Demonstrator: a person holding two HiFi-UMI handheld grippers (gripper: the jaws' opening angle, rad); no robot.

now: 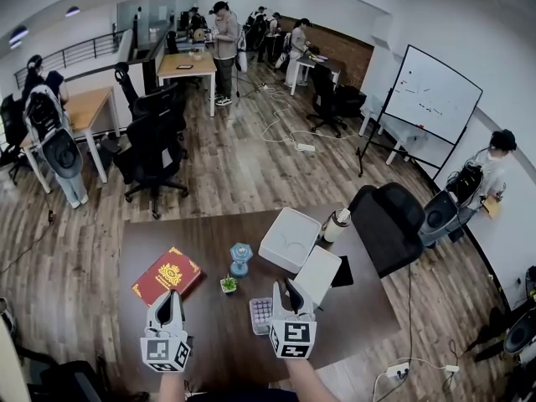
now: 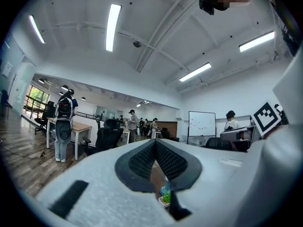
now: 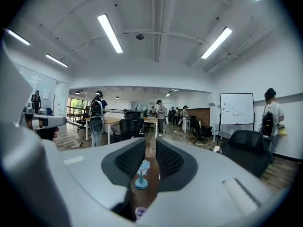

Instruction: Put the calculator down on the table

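Note:
The calculator (image 1: 260,314), grey with pale keys, lies flat on the dark brown table (image 1: 360,308) near its front edge. My right gripper (image 1: 285,289) hovers just right of it, its left finger by the calculator's right edge. Its jaws stand a narrow slit apart with nothing between them. In the right gripper view (image 3: 150,143) a corner of the calculator's keys (image 3: 138,213) shows low in the slit. My left gripper (image 1: 167,296) hangs further left, below the red book, its tips together and empty. In the left gripper view (image 2: 155,143) the pads meet at the tip.
On the table are a red book (image 1: 166,275), a blue hourglass-shaped ornament (image 1: 240,258), a tiny potted plant (image 1: 229,284), a white box (image 1: 290,239), a white notebook (image 1: 318,275) and a bottle (image 1: 337,224). A black office chair (image 1: 394,224) stands at the right edge.

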